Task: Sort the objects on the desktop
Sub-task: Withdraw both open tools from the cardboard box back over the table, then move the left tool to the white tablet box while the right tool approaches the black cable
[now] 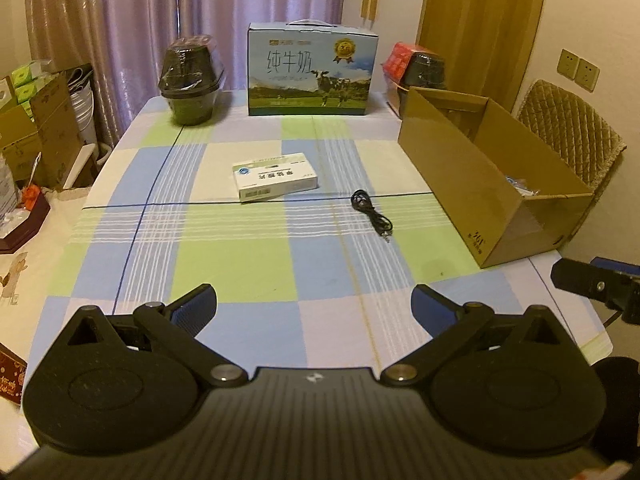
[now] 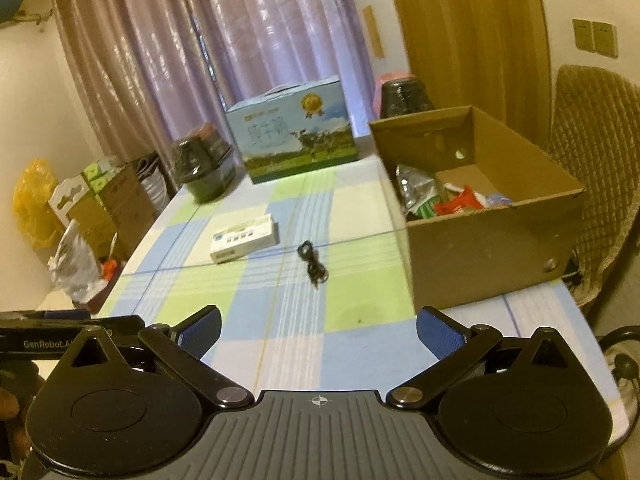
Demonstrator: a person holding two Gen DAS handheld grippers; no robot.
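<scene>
A white medicine box (image 1: 275,178) (image 2: 245,239) lies flat in the middle of the checked tablecloth. Just right of it lies a coiled black cable (image 1: 371,215) (image 2: 313,265). An open cardboard box (image 1: 480,184) (image 2: 484,236) stands at the table's right side, with several packets inside in the right wrist view. My left gripper (image 1: 314,304) hovers open over the near part of the table, nothing between its blue pads. My right gripper (image 2: 319,330) is open too, empty, near the front edge. Part of the right gripper (image 1: 592,284) shows at the left wrist view's right edge.
A blue milk carton (image 1: 312,68) (image 2: 292,136) stands at the table's far edge. Wrapped black pots (image 1: 192,80) (image 2: 202,168) sit far left, another (image 1: 426,66) (image 2: 404,94) far right. A padded chair (image 1: 572,128) (image 2: 592,160) stands behind the cardboard box. Cartons crowd the floor at left.
</scene>
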